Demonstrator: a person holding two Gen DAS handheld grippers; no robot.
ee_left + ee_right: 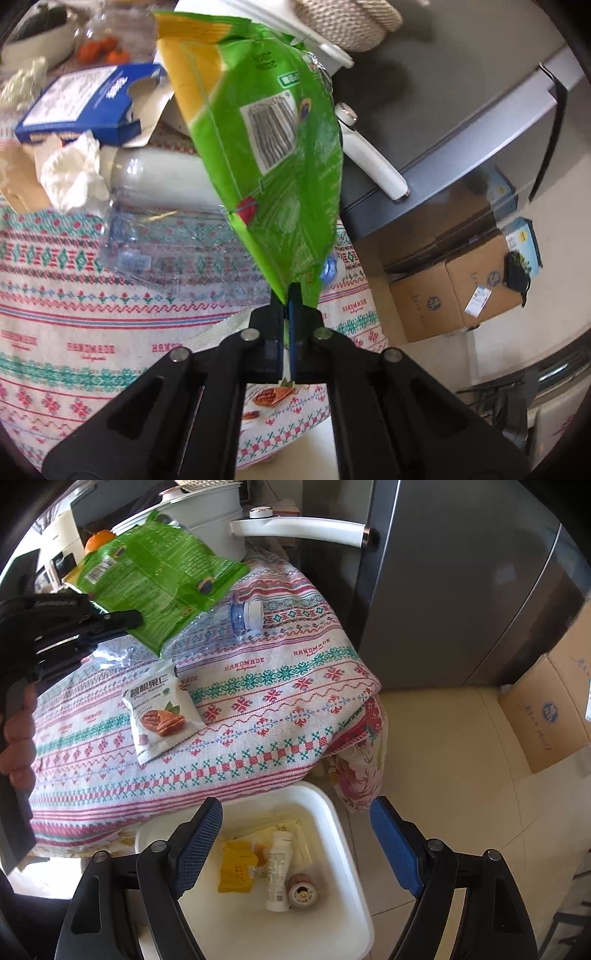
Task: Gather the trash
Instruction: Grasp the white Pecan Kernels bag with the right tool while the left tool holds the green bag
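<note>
The green snack bag (266,147) was pinched at its lower corner by the left gripper (290,295), jaws closed tight, above the patterned tablecloth (280,701). The right gripper (295,843) was held wide and empty over the white bin (347,878), with the pecan packet (160,716) at 11 o'clock.

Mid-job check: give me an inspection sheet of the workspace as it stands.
Surface: patterned tablecloth covers the table.
Job's things: green bag pinched at its corner; pecan packet, crushed clear bottle, tissue and blue box on the cloth; white bin on the floor holds a yellow wrapper and small bottles.
Clutter: white pot.
Grippers: left gripper shut on the bag; right gripper open above the bin.
Cables: nothing seen.
Surroundings: cardboard boxes, grey cabinet.
</note>
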